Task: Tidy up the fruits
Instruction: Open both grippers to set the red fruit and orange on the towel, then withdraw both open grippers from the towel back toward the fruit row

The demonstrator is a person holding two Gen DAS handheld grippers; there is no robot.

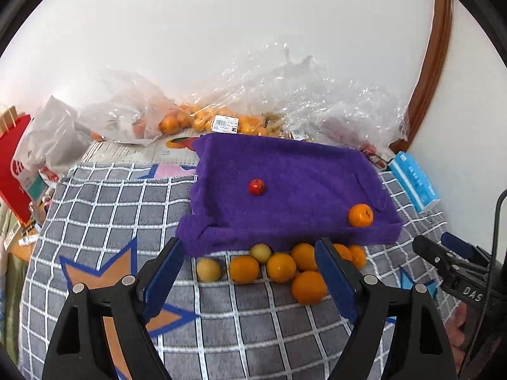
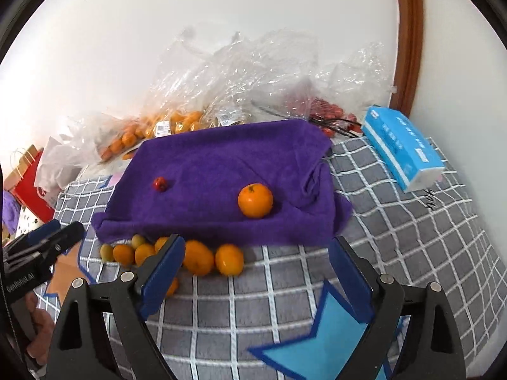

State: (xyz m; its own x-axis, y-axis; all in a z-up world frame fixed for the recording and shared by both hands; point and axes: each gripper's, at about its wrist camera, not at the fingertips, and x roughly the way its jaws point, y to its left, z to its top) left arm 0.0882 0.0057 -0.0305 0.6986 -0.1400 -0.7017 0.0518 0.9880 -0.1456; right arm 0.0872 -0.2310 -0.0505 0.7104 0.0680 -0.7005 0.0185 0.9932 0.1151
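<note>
A purple towel (image 1: 285,171) (image 2: 221,158) lies on the grey checked blanket (image 1: 126,209). On it sit a small red fruit (image 1: 256,186) (image 2: 160,183) and one orange (image 1: 360,215) (image 2: 255,200). Several loose oranges (image 1: 244,268) (image 2: 198,257) and two yellow-green fruits (image 1: 208,269) (image 2: 107,252) lie in a cluster along the towel's near edge. My left gripper (image 1: 250,269) is open and empty, just above and before that cluster. My right gripper (image 2: 256,269) is open and empty, near the cluster's right end.
Clear plastic bags of oranges (image 1: 177,120) (image 2: 152,129) and red fruit (image 2: 329,110) lie against the wall behind the towel. A blue tissue pack (image 1: 413,180) (image 2: 402,148) lies at right. A red paper bag (image 1: 12,171) stands at left. A brown door frame (image 2: 408,38) rises at right.
</note>
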